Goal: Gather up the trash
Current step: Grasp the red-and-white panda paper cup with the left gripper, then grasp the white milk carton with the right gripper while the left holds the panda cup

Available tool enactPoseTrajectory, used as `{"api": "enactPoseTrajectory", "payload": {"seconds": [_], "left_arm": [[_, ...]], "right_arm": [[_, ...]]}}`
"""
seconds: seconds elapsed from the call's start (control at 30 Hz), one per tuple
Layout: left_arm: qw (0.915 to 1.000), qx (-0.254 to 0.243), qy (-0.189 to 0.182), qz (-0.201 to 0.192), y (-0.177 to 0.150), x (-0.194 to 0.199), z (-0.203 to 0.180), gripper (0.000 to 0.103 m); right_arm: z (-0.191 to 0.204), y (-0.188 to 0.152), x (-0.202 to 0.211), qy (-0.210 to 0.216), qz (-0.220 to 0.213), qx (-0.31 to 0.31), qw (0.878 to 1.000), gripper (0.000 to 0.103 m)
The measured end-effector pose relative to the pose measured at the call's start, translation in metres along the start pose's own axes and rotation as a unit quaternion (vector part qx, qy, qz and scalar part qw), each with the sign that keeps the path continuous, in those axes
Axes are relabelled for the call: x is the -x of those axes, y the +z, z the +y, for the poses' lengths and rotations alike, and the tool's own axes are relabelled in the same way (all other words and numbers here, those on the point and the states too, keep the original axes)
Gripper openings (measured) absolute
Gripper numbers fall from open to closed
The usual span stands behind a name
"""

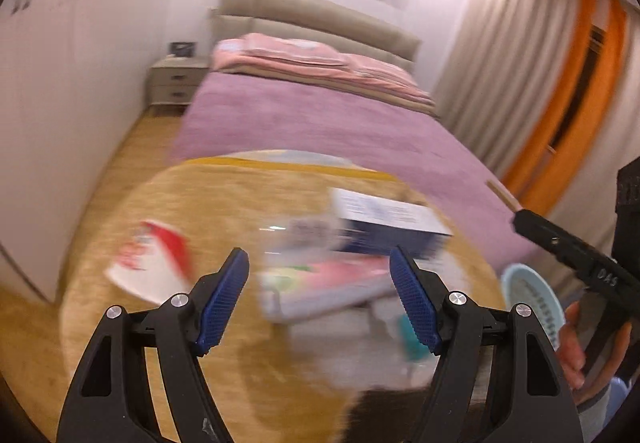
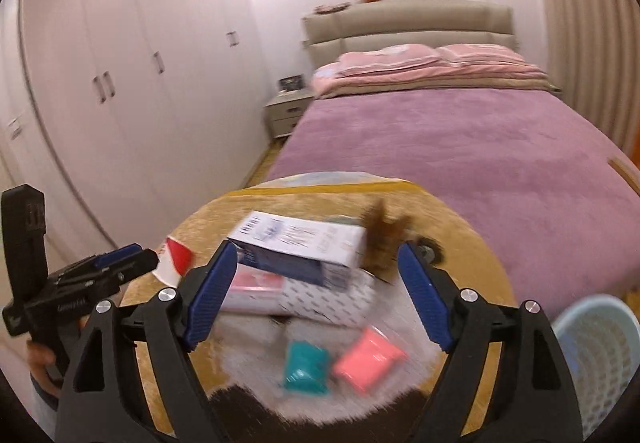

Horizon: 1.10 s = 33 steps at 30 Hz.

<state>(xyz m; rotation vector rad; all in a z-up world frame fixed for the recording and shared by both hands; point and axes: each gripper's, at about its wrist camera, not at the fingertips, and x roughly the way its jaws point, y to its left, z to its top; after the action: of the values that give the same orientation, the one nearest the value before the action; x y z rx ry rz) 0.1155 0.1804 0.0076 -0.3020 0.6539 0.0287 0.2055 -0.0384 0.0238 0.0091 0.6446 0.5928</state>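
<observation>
Both the left gripper (image 1: pixel 320 299) and right gripper (image 2: pixel 316 299) hover agape and empty above the round table (image 2: pixel 472 243). Litter lies there: a white-and-blue box (image 2: pixel 296 243), teal packet (image 2: pixel 306 367) and pink packet (image 2: pixel 368 361). Best practice is probably to pinch one small packet squarely, then carry it to the pale blue basket (image 2: pixel 600 355) at the table's right.

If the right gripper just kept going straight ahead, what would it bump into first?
Probably the white and blue box, lying on the other packets on the round table. It sits right between the open right gripper fingers. The picture is blurry, so depth is uncertain.
</observation>
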Motion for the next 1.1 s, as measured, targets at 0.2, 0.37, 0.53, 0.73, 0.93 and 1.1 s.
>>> {"api": "enactPoseTrajectory", "payload": {"seconds": [0.2, 0.37, 0.53, 0.73, 0.93, 1.1], "left_arm": [[0.9978, 0.037, 0.054, 0.011, 0.010, -0.003, 0.068, 0.073], [0.9949, 0.078, 0.058, 0.026, 0.015, -0.011, 0.120, 0.077], [0.9938, 0.083, 0.060, 0.041, 0.013, -0.032, 0.139, 0.077], [0.9918, 0.088, 0.072, 0.059, 0.010, -0.060, 0.149, 0.078], [0.9923, 0.082, 0.058, 0.073, 0.005, -0.076, 0.148, 0.077], [0.9931, 0.063, 0.057, 0.081, 0.000, -0.082, 0.139, 0.076]], "right_arm": [[0.011, 0.019, -0.047, 0.015, 0.033, 0.025, 0.999, 0.079], [0.005, 0.032, -0.084, 0.036, 0.063, 0.015, 0.997, 0.079], [-0.004, 0.037, -0.110, 0.055, 0.089, 0.000, 0.994, 0.079], [-0.005, 0.035, -0.133, 0.058, 0.123, 0.013, 0.991, 0.079], [0.003, 0.023, -0.135, 0.067, 0.146, 0.049, 0.986, 0.079], [0.013, 0.010, -0.122, 0.079, 0.154, 0.073, 0.982, 0.079]]}}
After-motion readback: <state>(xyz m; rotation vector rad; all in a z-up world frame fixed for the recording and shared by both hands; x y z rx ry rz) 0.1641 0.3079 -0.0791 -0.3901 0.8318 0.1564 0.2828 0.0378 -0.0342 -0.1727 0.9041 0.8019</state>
